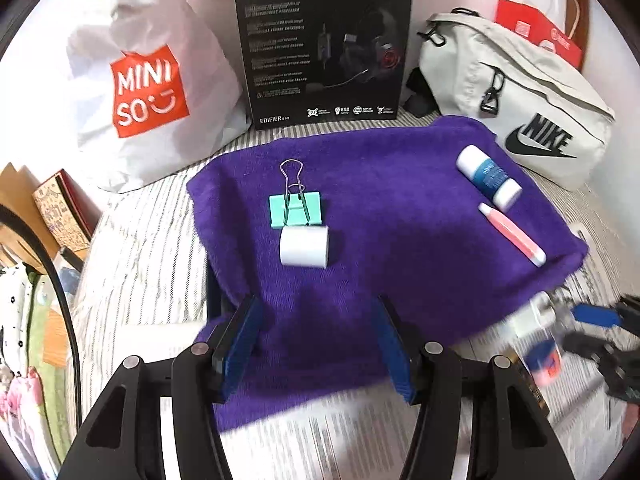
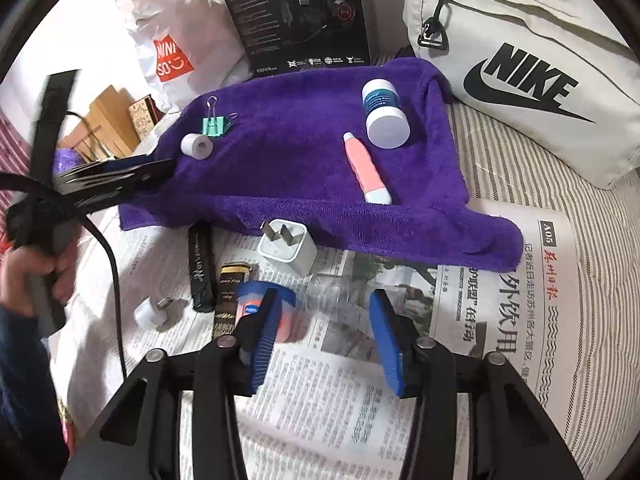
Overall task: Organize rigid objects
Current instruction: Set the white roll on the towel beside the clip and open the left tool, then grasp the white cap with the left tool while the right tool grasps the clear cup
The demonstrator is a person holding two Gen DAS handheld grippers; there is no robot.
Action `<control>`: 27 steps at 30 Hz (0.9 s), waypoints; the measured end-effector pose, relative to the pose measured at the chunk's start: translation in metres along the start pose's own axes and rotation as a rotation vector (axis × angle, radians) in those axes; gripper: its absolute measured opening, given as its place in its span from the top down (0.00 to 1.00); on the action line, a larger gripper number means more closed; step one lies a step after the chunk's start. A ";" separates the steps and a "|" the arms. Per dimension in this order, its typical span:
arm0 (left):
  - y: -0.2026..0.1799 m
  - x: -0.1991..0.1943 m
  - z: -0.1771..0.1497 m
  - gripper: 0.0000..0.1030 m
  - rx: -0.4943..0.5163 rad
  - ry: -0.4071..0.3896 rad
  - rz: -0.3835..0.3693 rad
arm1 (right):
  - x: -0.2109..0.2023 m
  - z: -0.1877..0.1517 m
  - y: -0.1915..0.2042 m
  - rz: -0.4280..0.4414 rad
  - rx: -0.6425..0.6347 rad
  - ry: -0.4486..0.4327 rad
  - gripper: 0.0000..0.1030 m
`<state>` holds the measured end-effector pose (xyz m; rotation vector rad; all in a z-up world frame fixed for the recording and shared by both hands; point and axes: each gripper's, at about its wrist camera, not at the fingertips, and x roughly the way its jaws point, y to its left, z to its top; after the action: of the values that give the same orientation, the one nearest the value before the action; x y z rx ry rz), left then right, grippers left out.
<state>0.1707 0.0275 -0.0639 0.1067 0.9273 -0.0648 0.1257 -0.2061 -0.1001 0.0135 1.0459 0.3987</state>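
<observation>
Blue-padded fingers of the right gripper (image 2: pixel 322 332) fill the bottom of the right wrist view, jaws partly apart over the newspaper (image 2: pixel 500 312). A clear plastic bottle (image 2: pixel 316 300) with a blue cap and a pink-and-blue label lies on its side between them; its capped end sits against the left pad, while the right pad stands clear of it, so nothing is clamped. Just beyond the bottle a white plug adapter (image 2: pixel 288 246) rests on the paper at the edge of the purple towel (image 2: pixel 280 168). To the left of the bottle lie a dark gold-lettered tube (image 2: pixel 230 300), a black tube (image 2: pixel 202 266) and a small white USB piece (image 2: pixel 150 310).

In the left wrist view, the left gripper (image 1: pixel 316 348) hangs over the near edge of the towel with its jaws partly apart and nothing between them. Ahead of it on the towel lies a white tape roll (image 1: pixel 304 246), touching a mint binder clip (image 1: pixel 296 210) behind it. Toward the right side of the towel a white-and-blue bottle (image 1: pixel 490 178) lies near a pink pen-shaped tube (image 1: pixel 514 234). Behind the towel stand a white shopping bag (image 1: pixel 140 80), a black headset box (image 1: pixel 324 44) and a grey waist bag (image 1: pixel 520 92).
</observation>
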 end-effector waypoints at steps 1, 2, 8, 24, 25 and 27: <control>-0.001 -0.004 -0.003 0.46 -0.003 -0.001 -0.004 | 0.003 0.000 0.001 -0.006 -0.005 0.002 0.64; -0.003 -0.008 -0.005 0.46 -0.007 0.000 -0.010 | 0.007 0.001 0.001 -0.013 -0.005 0.005 0.66; -0.007 -0.025 -0.023 0.46 -0.009 0.002 -0.031 | 0.011 -0.001 0.002 -0.052 -0.026 0.018 0.82; -0.026 -0.046 -0.076 0.46 0.032 0.014 -0.190 | -0.005 -0.015 -0.014 -0.081 -0.010 0.002 0.83; -0.026 -0.046 -0.078 0.46 0.031 0.018 -0.203 | -0.008 -0.017 -0.015 -0.084 -0.010 0.002 0.83; -0.030 -0.047 -0.082 0.46 0.040 0.020 -0.218 | -0.015 -0.022 -0.019 -0.086 -0.003 0.004 0.83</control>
<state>0.0748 0.0079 -0.0769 0.0431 0.9548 -0.2846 0.1065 -0.2326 -0.1024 -0.0347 1.0461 0.3222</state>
